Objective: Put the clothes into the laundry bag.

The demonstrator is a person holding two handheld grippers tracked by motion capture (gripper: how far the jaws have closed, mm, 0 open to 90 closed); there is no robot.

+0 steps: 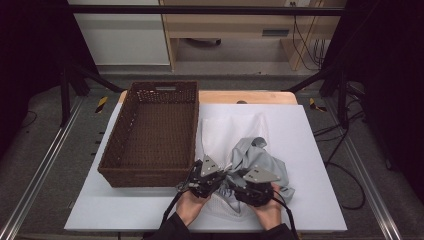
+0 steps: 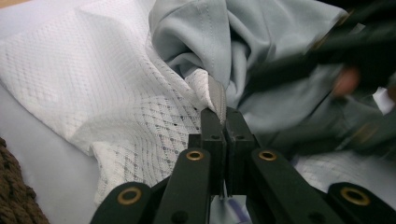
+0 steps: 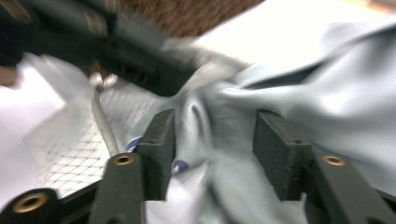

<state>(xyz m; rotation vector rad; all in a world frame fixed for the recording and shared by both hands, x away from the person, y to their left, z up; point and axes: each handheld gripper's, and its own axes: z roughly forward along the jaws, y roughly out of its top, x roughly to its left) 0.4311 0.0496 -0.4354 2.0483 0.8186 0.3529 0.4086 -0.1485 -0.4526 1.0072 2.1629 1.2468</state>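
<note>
A white mesh cloth (image 1: 227,130) lies spread on the white board, with a crumpled pale grey garment (image 1: 267,160) partly on top of it. My left gripper (image 1: 222,171) is shut on a grey-trimmed edge of the mesh cloth (image 2: 140,107), pinched between its jaws (image 2: 225,119). My right gripper (image 1: 240,174) is just to its right, over the grey garment (image 3: 299,93). Its jaws (image 3: 212,135) stand apart with a fold of grey fabric between them, and the pads do not press on it. The right gripper view is blurred.
A brown wicker basket (image 1: 112,150) stands empty on the left half of the white board (image 1: 310,150), close beside the left gripper. The board's right side and near-left corner are bare. Dark frame posts and cables run along the table's sides.
</note>
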